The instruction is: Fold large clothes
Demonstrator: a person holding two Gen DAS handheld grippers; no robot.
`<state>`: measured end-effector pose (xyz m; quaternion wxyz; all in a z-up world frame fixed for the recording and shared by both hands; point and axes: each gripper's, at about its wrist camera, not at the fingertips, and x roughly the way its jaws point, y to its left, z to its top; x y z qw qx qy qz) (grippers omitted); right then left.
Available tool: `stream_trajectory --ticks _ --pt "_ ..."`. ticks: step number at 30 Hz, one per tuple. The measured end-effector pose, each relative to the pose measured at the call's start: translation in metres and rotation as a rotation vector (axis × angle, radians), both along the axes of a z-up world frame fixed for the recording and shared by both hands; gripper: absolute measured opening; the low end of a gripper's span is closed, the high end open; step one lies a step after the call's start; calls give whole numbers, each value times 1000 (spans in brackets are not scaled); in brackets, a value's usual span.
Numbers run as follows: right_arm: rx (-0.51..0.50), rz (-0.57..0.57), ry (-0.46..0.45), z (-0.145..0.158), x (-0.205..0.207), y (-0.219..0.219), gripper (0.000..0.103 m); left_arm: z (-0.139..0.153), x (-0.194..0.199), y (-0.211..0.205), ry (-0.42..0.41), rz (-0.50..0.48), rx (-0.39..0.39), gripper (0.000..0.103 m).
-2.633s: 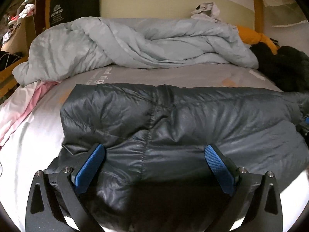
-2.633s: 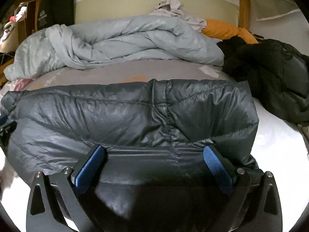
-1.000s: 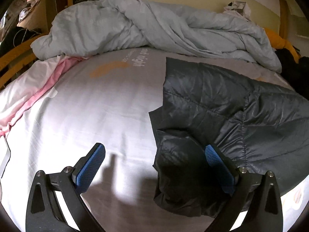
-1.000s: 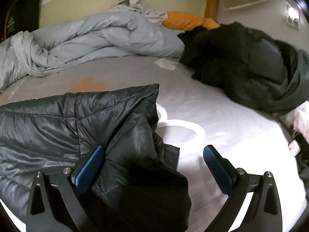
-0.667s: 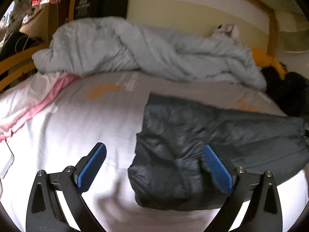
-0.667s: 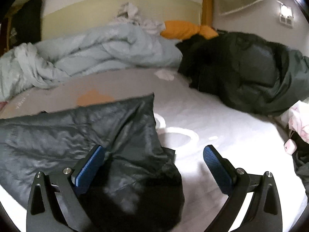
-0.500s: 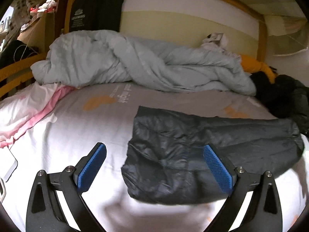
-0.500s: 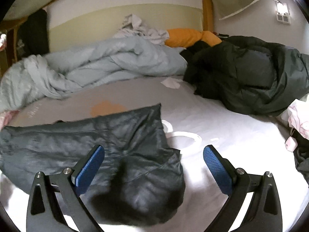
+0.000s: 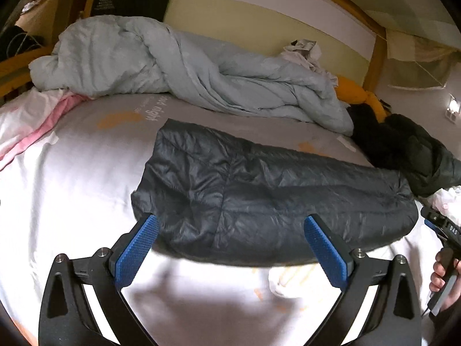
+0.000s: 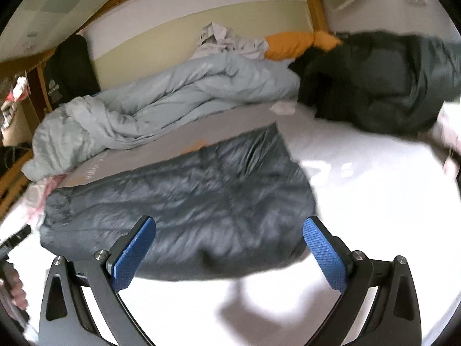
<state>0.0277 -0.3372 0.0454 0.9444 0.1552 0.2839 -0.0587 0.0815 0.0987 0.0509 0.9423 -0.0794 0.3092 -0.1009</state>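
Observation:
A dark grey quilted down jacket (image 9: 259,196) lies folded into a long flat bundle across the white bed sheet (image 9: 72,178); the right wrist view shows it too (image 10: 184,201). My left gripper (image 9: 230,242) hovers open just in front of the jacket's near edge, with nothing between its blue pads. In its own view my right gripper (image 10: 229,250) is open as well, held above the jacket's near right part, and it holds nothing. A hand at the right edge holds the other gripper (image 9: 440,227).
A crumpled light grey duvet (image 9: 173,69) fills the back of the bed. A dark green coat (image 10: 383,83) is piled at the back right beside an orange pillow (image 10: 294,43). Pink-and-white cloth (image 9: 31,127) lies at the left edge. A wooden bed frame (image 9: 374,43) borders the bed.
Both grippers have drawn back and risen away from the jacket, which now lies whole in view as a folded bundle. The jaws stayed open throughout.

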Motion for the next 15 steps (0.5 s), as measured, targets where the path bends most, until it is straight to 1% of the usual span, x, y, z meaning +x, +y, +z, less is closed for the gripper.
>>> stream_trajectory --ticks 1,3,5,7,9,12,14,15 --pt "7 -28 1 -2 -3 1 103 -1 -3 1 -9 16 0 101" --pt "27 -73 -7 -5 -8 0 103 -5 -1 5 13 19 -28 101" --pt "28 -80 -8 -5 -8 -1 103 -10 6 11 44 13 -71 101" --pt "25 -91 -2 -8 -6 -3 103 -16 12 18 56 41 -87 101" --pt "65 -97 17 -16 -2 -8 103 -23 20 24 78 58 -107 101" --pt "134 -141 41 -32 6 -22 103 -36 35 37 108 70 -181 100" --pt "156 -183 33 -37 10 -33 103 -41 46 43 107 79 -194 100" --pt "175 -202 25 -40 13 -41 103 -44 54 46 114 85 -183 100"
